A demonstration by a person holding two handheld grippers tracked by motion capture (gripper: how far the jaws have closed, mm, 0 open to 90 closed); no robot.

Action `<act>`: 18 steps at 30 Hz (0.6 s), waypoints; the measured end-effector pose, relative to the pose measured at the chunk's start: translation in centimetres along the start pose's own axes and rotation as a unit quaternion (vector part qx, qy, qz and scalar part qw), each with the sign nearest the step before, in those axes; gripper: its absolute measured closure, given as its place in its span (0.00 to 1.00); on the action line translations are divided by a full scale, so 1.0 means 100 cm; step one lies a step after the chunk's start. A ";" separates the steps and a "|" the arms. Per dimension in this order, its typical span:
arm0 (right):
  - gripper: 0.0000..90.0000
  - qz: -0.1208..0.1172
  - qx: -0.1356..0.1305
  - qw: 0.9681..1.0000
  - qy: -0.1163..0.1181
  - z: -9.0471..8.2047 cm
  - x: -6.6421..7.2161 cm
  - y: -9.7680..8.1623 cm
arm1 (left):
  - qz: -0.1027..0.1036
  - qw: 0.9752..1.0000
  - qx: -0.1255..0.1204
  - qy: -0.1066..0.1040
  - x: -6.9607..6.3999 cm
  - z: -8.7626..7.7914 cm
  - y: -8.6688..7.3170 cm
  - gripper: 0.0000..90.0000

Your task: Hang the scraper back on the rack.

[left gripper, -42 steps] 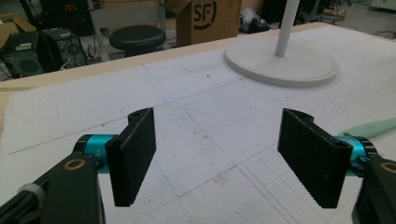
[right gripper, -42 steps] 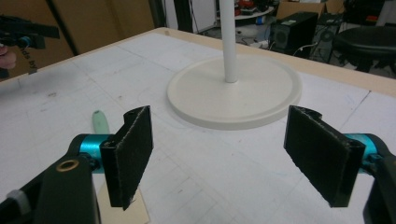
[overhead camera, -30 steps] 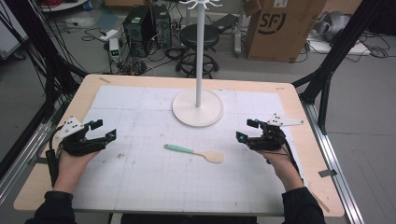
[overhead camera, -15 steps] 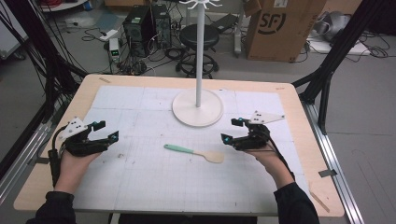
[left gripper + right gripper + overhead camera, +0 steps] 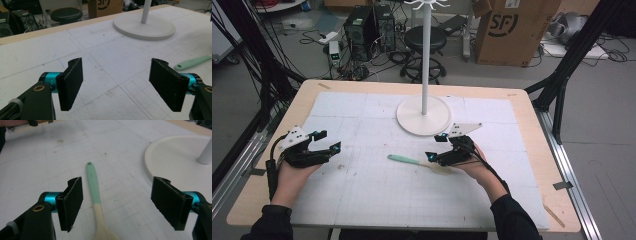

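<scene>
White gridded counter, rack base beyond. Right hand-held gripper is straddling the spoon, jaws wide, just been closing, pads clear. Spoon is looking light, stiff; take the neck.

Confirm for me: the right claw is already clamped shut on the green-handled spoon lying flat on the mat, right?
Not clamped. The right claw is open, its jaws standing apart on either side of the spoon without pressing it, as the right gripper view shows. The spoon does lie flat on the mat.
</scene>
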State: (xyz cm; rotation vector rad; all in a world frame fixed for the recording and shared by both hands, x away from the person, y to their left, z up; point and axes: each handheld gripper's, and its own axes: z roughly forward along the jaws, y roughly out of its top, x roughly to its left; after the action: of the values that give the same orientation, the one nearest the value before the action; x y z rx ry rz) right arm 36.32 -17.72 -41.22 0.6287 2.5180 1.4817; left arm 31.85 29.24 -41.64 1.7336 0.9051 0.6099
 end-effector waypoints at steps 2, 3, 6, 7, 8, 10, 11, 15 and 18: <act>0.32 -0.012 0.020 1.000 0.001 0.011 0.005 -0.001 | 0.001 1.000 0.000 -0.001 0.000 0.000 0.000 0.31; 0.33 -0.015 0.025 1.000 0.004 0.014 0.005 -0.002 | 0.001 1.000 0.001 -0.001 0.000 0.000 0.000 0.31; 0.37 -0.019 0.047 0.999 0.008 0.021 0.008 -0.004 | 0.001 1.000 0.002 -0.001 0.000 0.000 0.000 0.31; 0.39 -0.024 0.052 0.998 0.008 0.023 0.008 -0.005 | 0.001 1.000 0.002 -0.001 0.000 0.001 0.000 0.31; 0.41 -0.024 0.061 0.998 0.008 0.025 0.009 -0.006 | 0.001 1.000 0.002 -0.001 0.000 0.001 0.000 0.31; 0.46 -0.027 0.069 0.997 0.010 0.028 0.009 -0.008 | 0.002 1.000 0.005 -0.003 0.000 0.001 -0.001 0.31; 0.47 -0.027 0.076 0.997 0.012 0.029 0.010 -0.009 | 0.002 1.000 0.005 -0.003 0.000 0.001 -0.001 0.31; 0.56 -0.032 0.093 0.995 0.015 0.034 0.011 -0.011 | 0.007 1.000 0.011 -0.004 -0.001 0.003 -0.001 0.31; 0.62 -0.040 0.104 0.994 0.017 0.038 0.013 -0.013 | 0.008 1.000 0.011 -0.005 -0.002 0.003 -0.001 0.31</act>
State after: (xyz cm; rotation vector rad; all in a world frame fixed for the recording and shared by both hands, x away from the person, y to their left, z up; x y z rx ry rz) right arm 36.06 -14.69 -44.10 0.5288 2.7126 1.2229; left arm 31.95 28.96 -41.86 1.7642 0.8948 0.6021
